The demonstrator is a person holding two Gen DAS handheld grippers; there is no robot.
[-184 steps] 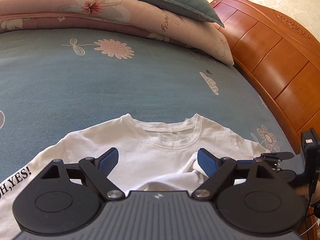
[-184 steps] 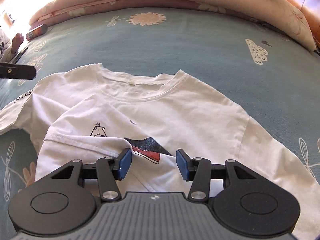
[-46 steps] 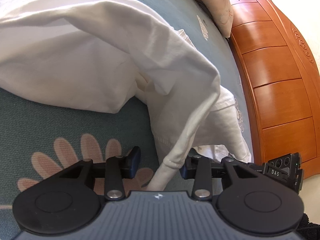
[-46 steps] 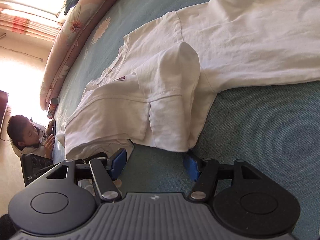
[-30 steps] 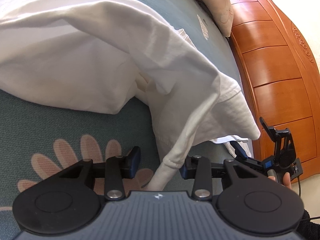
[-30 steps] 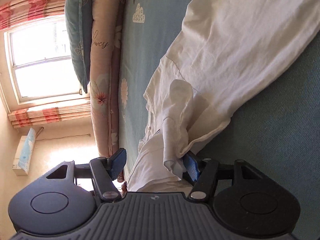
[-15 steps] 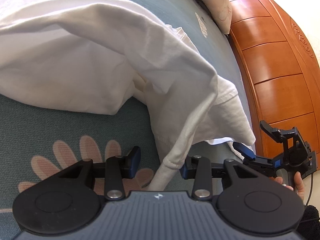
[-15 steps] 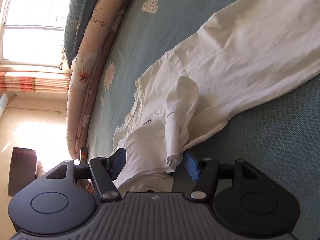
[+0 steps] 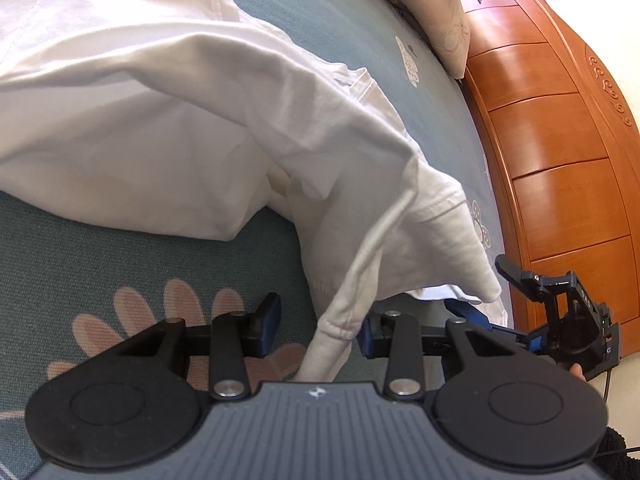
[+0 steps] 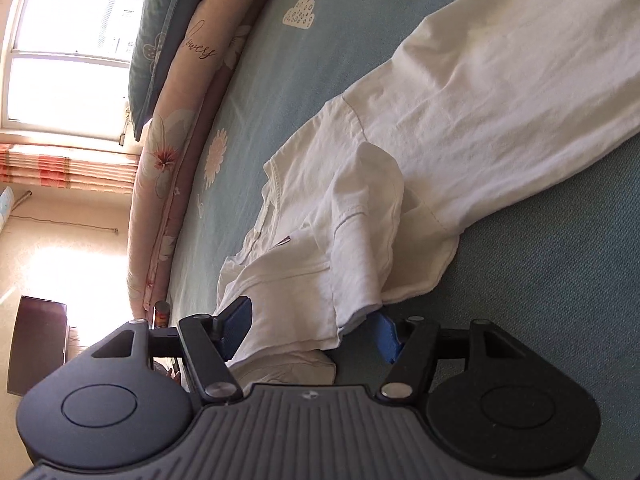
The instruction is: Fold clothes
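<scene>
Keep left gripper (image 9: 316,330) part-open around hem strand, right gripper (image 10: 312,330) wide about bunched corner of shirt (image 9: 168,128) on bed (image 9: 100,264); close both before lifting evenly.

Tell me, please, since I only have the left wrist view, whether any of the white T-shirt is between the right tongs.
Observer: Yes. A fold of the white T-shirt lies between the right tongs. The jaws stand apart, and the fold's hem hangs at one blue pad.
Operator: Thank you. Is anything else lying on the bed?
Observer: A small cylindrical container shows at the end of the folded quilt.
Operator: And where does the light come from?
Observer: From a window beyond the quilt, with striped curtains at its side.
</scene>
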